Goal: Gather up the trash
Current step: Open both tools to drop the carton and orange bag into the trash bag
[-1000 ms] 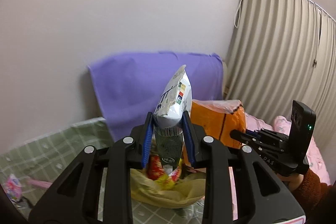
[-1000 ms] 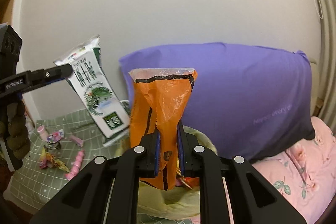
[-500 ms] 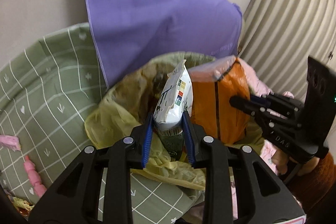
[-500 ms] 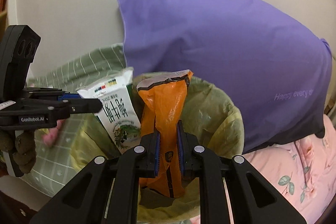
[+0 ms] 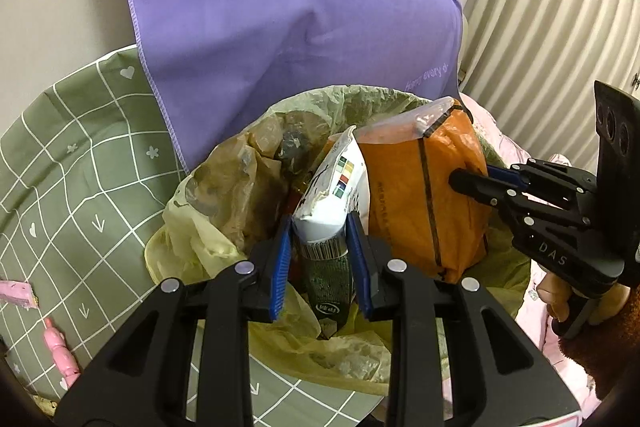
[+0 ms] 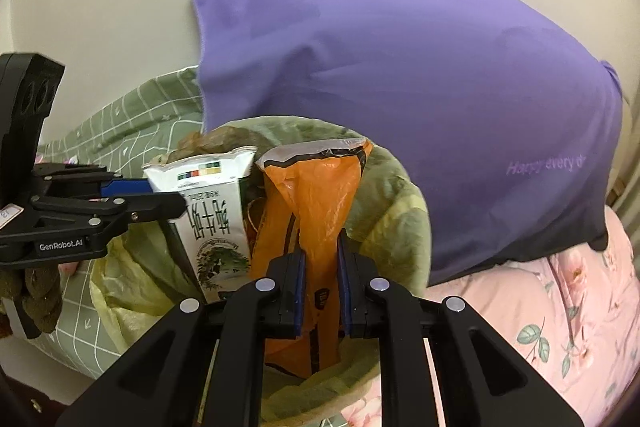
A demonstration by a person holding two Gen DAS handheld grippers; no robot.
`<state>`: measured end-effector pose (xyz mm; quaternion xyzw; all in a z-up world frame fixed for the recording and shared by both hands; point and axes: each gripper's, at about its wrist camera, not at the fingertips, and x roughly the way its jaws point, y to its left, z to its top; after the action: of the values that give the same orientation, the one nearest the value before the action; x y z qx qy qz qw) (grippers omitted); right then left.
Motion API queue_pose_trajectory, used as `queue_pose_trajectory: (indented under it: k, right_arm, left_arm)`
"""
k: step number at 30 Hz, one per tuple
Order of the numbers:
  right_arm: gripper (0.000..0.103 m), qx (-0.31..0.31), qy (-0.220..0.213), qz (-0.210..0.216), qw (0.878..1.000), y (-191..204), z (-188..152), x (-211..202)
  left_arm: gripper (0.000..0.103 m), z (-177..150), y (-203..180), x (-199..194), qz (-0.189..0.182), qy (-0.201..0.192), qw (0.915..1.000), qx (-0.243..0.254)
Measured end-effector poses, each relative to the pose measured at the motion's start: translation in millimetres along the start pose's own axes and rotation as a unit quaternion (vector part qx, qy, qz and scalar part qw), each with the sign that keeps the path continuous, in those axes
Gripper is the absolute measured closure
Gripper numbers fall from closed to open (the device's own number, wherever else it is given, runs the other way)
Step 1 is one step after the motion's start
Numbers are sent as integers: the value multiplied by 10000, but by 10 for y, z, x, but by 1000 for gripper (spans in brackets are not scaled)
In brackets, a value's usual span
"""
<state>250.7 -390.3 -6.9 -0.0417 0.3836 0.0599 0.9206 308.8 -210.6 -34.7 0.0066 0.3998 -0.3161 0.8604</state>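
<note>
I have my left gripper (image 5: 320, 259) pinched on the lower end of the white pouch (image 5: 334, 191), its blue pads pressed against both sides near the barcode. The pouch stands upright over the mouth of the yellow bin bag (image 5: 208, 227), touching the orange bag (image 5: 424, 199) on its right. My right gripper (image 6: 320, 287) is clamped tight on the orange bag, squeezing its middle flat between the pads, and that bag also stands in the bin bag's opening. A purple pillow (image 6: 420, 87) leans on the wall behind. Pink wrappers (image 5: 18, 294) lie on the green sheet (image 5: 72, 163) at far left.
</note>
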Motion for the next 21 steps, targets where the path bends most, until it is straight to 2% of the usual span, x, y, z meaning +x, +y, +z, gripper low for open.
queue_pose_trajectory:
  k: [2, 3, 4, 7, 10, 13, 16, 21]
  right_arm:
    - [88, 18, 14, -23, 10000, 17, 3, -9]
    - [86, 18, 13, -40, 10000, 32, 2, -18]
    - [81, 25, 4, -58, 10000, 44, 0, -31]
    - [69, 62, -55, -60, 9999, 76, -4, -81]
    - [68, 144, -222, -183, 9995, 135, 0, -204]
    - [68, 226, -436, -213, 9986, 205, 48, -340]
    - [68, 231, -712, -199, 9970, 347, 107, -512]
    - [68, 210, -892, 161, 9957, 689, 218, -587]
  left_arm:
    - [77, 25, 43, -29, -59, -25, 9999, -101]
    - [73, 34, 68, -65, -107, -51, 9998, -159]
    - [65, 40, 88, -106, -153, -81, 9997, -198]
    - [58, 63, 165, -317, -138, -286, 9991, -278]
    - [52, 60, 244, -551, 6, -476, 9983, -343]
    - [48, -16, 386, -861, 330, -768, 9957, -393]
    - [47, -206, 640, -1174, 817, -1023, 9902, -491]
    - [47, -652, 1255, -1539, 1532, -1072, 9770, -1024]
